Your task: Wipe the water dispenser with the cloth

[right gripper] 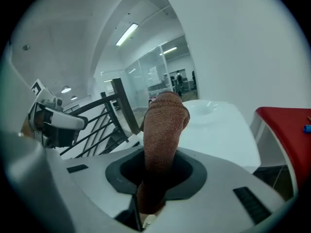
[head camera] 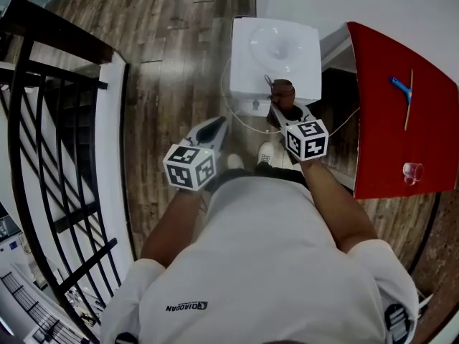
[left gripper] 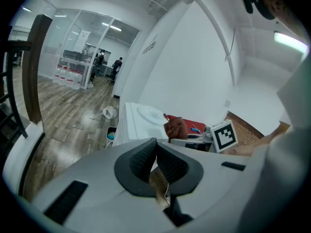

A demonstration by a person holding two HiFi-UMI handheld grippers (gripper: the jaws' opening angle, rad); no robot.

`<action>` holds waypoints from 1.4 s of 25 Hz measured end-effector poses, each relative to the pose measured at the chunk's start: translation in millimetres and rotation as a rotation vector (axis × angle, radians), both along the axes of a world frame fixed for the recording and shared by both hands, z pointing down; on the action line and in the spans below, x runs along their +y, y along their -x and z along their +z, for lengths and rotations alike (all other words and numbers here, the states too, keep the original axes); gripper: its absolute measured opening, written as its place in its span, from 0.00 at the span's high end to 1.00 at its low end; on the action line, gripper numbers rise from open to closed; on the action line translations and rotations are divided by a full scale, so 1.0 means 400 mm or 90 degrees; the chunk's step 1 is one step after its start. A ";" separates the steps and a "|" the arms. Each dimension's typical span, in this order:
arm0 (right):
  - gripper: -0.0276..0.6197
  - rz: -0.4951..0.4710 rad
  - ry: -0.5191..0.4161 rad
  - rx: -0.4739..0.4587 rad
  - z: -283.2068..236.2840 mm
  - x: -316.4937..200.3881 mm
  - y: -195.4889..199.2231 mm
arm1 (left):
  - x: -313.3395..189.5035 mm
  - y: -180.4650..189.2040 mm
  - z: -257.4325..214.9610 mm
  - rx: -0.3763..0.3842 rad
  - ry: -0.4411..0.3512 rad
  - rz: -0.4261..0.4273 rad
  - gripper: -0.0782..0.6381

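The right gripper [right gripper: 158,173] clamps a brown knitted cloth [right gripper: 164,125] at the front edge of the white box-shaped water dispenser [head camera: 276,52]; the left gripper [left gripper: 155,160] hangs aside, jaws together on nothing; most of the wiping seemingly remains.

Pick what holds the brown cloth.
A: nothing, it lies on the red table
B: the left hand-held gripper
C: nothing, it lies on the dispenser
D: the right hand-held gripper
D: the right gripper view shows the cloth clamped between the jaws of the right hand-held gripper, while the left hand-held gripper is shut on nothing.
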State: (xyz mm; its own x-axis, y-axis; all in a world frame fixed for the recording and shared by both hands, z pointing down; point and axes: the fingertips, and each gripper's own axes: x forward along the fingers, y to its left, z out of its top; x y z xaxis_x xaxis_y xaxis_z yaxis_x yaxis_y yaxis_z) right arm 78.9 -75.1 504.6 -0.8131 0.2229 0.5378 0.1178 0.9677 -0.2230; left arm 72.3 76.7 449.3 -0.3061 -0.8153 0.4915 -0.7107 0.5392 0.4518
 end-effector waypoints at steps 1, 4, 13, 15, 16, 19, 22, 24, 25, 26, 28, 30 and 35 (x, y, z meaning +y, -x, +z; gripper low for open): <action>0.82 -0.023 0.009 0.006 0.018 0.053 0.009 | 0.017 -0.005 0.006 0.003 0.001 0.001 0.89; 0.82 -0.083 0.004 0.016 0.072 0.169 0.039 | 0.062 -0.024 0.028 0.013 0.003 -0.005 0.89; 0.82 -0.174 -0.074 0.052 0.186 0.270 0.111 | 0.130 -0.076 0.063 0.026 0.008 -0.030 0.89; 0.82 -0.194 -0.085 0.056 0.189 0.272 0.115 | 0.134 -0.066 0.064 0.028 0.004 -0.056 0.89; 0.82 -0.202 -0.089 0.059 0.190 0.269 0.116 | 0.134 -0.064 0.061 0.031 0.000 -0.066 0.89; 0.82 -0.213 -0.103 0.062 0.203 0.251 0.112 | 0.121 -0.081 0.053 0.035 -0.003 -0.067 0.89; 0.82 -0.206 -0.103 0.070 0.215 0.217 0.104 | 0.102 -0.093 0.065 0.038 0.008 -0.051 0.89; 0.82 -0.193 -0.095 0.082 0.220 0.189 0.088 | 0.091 -0.092 0.070 0.042 0.010 -0.051 0.89; 0.82 -0.186 -0.095 0.086 0.225 0.173 0.079 | 0.084 -0.091 0.071 0.042 0.010 -0.050 0.89; 0.82 -0.178 -0.095 0.089 0.229 0.155 0.072 | 0.076 -0.090 0.070 0.041 0.010 -0.047 0.89; 0.82 -0.161 -0.095 0.094 0.238 0.120 0.057 | 0.055 -0.088 0.067 0.038 0.010 -0.037 0.89; 0.82 -0.147 -0.095 0.098 0.243 0.089 0.043 | 0.037 -0.086 0.060 0.033 0.010 -0.024 0.89; 0.82 -0.110 -0.099 0.107 0.256 0.011 0.003 | 0.003 -0.083 0.050 0.027 0.009 -0.006 0.89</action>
